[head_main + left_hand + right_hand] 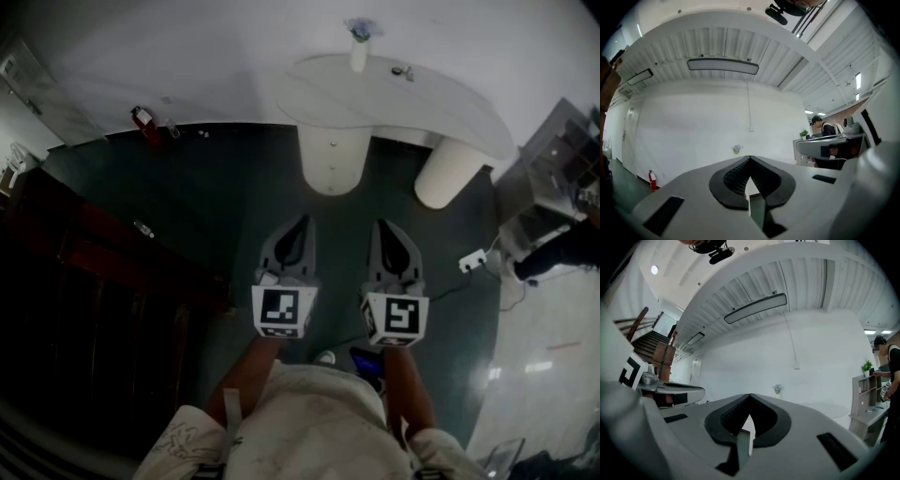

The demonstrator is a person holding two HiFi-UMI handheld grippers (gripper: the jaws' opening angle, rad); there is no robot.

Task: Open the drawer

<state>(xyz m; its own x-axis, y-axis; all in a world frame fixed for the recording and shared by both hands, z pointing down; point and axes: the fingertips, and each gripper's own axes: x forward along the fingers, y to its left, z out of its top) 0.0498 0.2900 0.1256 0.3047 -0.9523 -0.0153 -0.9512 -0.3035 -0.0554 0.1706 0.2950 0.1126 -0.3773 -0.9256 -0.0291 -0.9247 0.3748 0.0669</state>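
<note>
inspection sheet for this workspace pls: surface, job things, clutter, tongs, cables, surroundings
surface: dark green floor; white table ahead on round legs
job's things: nothing seen, no drawer in any view
clutter: flower vase and small dark item on the table; red fire extinguisher by the wall
grippers: left tongs and right tongs shut, empty, held level side by side
cables: white power strip on the floor with a cord beside it
surroundings: white wall; dark wooden stairs to the left; person at a desk far off
</note>
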